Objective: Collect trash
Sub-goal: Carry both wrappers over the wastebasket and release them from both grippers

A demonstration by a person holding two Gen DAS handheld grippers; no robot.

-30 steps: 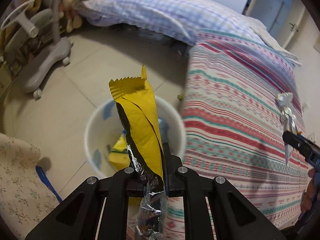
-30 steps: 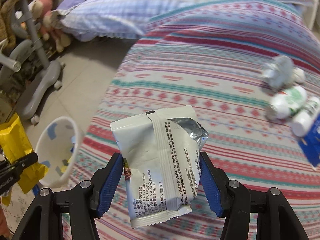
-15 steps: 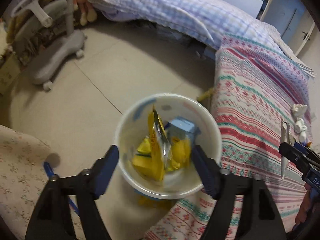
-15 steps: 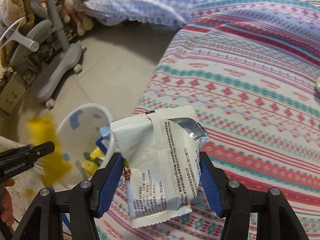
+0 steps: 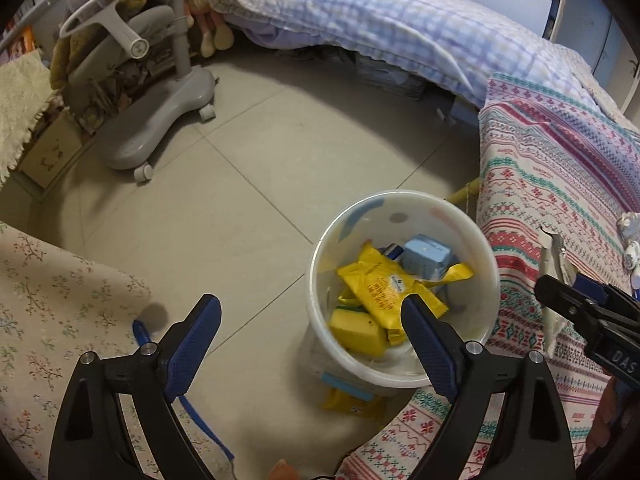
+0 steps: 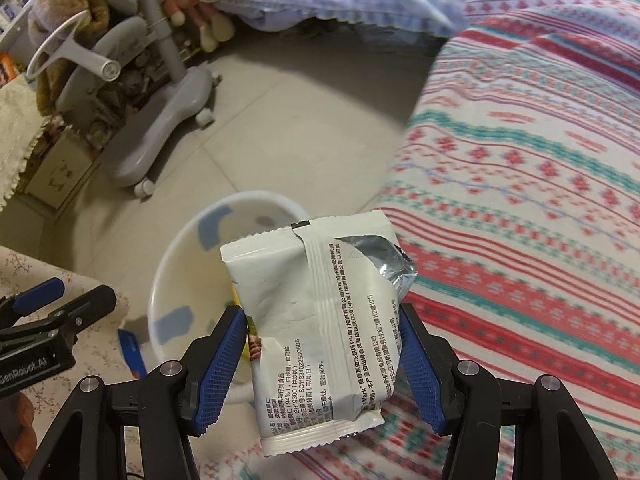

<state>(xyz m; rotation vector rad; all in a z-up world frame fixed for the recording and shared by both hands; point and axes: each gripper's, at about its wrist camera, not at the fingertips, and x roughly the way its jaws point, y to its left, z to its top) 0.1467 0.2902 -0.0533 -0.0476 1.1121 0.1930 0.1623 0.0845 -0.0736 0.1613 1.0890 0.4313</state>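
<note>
A white trash bin [image 5: 400, 204] stands on the floor beside the bed and holds yellow wrappers [image 5: 384, 288] and a blue carton [image 5: 426, 254]. My left gripper [image 5: 312, 316] hangs to the left of the bin, its jaws opening wide with nothing between them. My right gripper [image 6: 322, 332] is shut on a white snack packet [image 6: 320, 304] with a torn silver top, held over the bin's [image 6: 188, 240] right rim. In the left wrist view the right gripper [image 5: 580, 304] shows at the right edge with the packet [image 5: 554, 252] edge-on.
A striped blanket [image 5: 560, 184] covers the bed to the right. A grey wheeled chair base [image 5: 160, 124] stands at the back left. A floral cloth [image 5: 48, 304] lies at the lower left, a blue strip [image 5: 188, 400] on the floor by it. Small white items [image 5: 632, 240] lie on the bed.
My left gripper opened and dropped the yellow wrapper into the bin, then drew left of it. My right gripper carried the white packet left from over the bed to the bin.
</note>
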